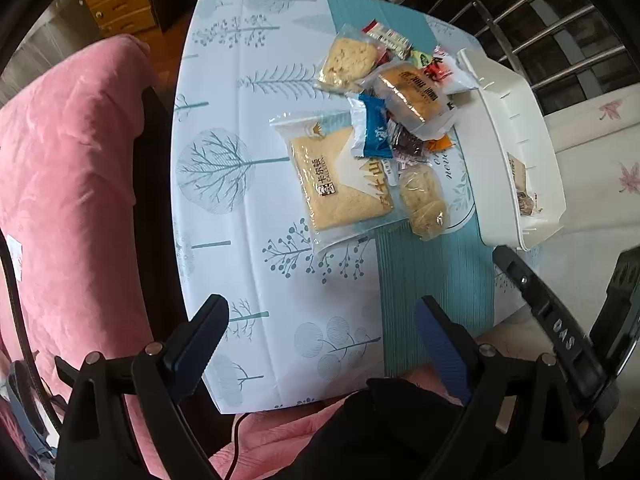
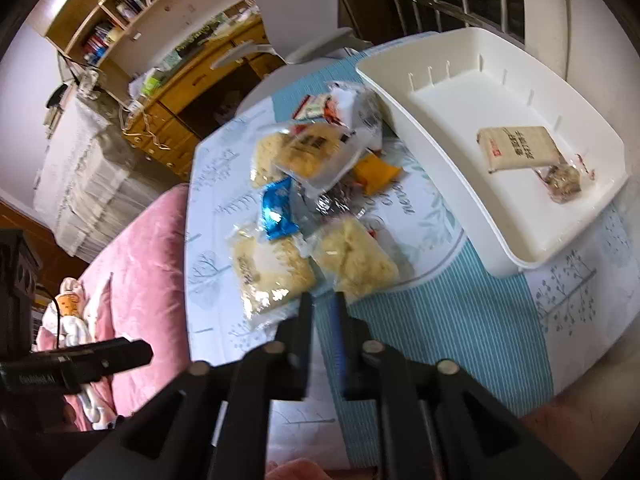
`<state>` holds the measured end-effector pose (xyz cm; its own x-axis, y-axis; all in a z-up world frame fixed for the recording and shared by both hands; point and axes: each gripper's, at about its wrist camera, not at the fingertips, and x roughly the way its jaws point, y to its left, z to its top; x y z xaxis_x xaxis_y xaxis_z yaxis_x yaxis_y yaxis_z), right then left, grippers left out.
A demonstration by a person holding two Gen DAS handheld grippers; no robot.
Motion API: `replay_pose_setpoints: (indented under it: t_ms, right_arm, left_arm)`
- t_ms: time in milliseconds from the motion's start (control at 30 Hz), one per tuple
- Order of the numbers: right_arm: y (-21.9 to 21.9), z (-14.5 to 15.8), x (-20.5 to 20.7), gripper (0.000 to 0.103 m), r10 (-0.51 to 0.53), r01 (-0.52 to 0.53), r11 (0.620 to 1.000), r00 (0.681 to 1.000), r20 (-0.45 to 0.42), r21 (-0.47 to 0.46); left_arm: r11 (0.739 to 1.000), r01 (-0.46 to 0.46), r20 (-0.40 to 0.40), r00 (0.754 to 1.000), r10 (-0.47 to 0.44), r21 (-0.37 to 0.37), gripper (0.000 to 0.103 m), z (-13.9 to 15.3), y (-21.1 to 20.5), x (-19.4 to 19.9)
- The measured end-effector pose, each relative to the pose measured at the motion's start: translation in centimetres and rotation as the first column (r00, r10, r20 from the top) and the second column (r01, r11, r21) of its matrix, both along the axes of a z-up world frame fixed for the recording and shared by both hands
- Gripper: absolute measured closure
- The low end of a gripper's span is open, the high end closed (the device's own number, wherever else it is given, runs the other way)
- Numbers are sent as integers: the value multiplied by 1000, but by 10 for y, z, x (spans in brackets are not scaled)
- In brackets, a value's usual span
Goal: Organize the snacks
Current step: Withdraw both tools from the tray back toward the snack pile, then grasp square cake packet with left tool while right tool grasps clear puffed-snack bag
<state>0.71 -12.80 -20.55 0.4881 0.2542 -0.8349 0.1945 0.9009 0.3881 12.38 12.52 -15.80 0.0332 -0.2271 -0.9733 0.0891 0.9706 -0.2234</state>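
Observation:
A heap of wrapped snacks lies on the tree-print tablecloth [image 1: 224, 128]: a large yellow cake pack [image 1: 340, 176], a blue wrapper [image 1: 374, 128], a bread pack [image 1: 412, 92] and a small roll [image 1: 424, 200]. Right of the heap stands a white tray [image 1: 516, 128]. In the right wrist view the tray [image 2: 420, 120] holds a tan pack [image 2: 516, 148] and a clear pack [image 2: 564, 184]. My left gripper [image 1: 320, 308] hangs open over the near tablecloth, nothing between its fingers. My right gripper [image 2: 323, 304] shows a narrow gap, empty, just short of the cake pack [image 2: 268, 272] and the roll [image 2: 356, 260].
A pink blanket [image 1: 68, 184] lies along the table's left side. Beyond the far edge are a white chair [image 2: 296, 12] and a wooden desk [image 2: 192, 92]. Window bars [image 1: 540, 12] stand behind the tray. A teal striped band [image 2: 448, 320] runs across the cloth.

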Motion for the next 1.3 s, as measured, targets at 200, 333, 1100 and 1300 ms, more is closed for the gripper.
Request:
replay_pose_setpoints:
  t_ms: [200, 333, 1100, 1300]
  right_arm:
    - [4, -13, 2, 54, 10, -10, 1000, 1000, -10, -28]
    - [5, -30, 15, 48, 57, -58, 997, 998, -22, -53]
    - [13, -94, 70, 36, 354, -362, 918, 932, -78, -160]
    - [8, -104, 84, 36, 394, -404, 905, 914, -93, -134]
  left_arm:
    - [1000, -10, -55, 998, 11, 21, 4, -22, -10, 22]
    - [998, 6, -89, 996, -1, 59, 3, -39, -22, 42]
    - [975, -91, -265, 953, 144, 203, 1, -147, -74, 129]
    - [972, -108, -275, 947, 164, 209, 1, -158, -86, 141]
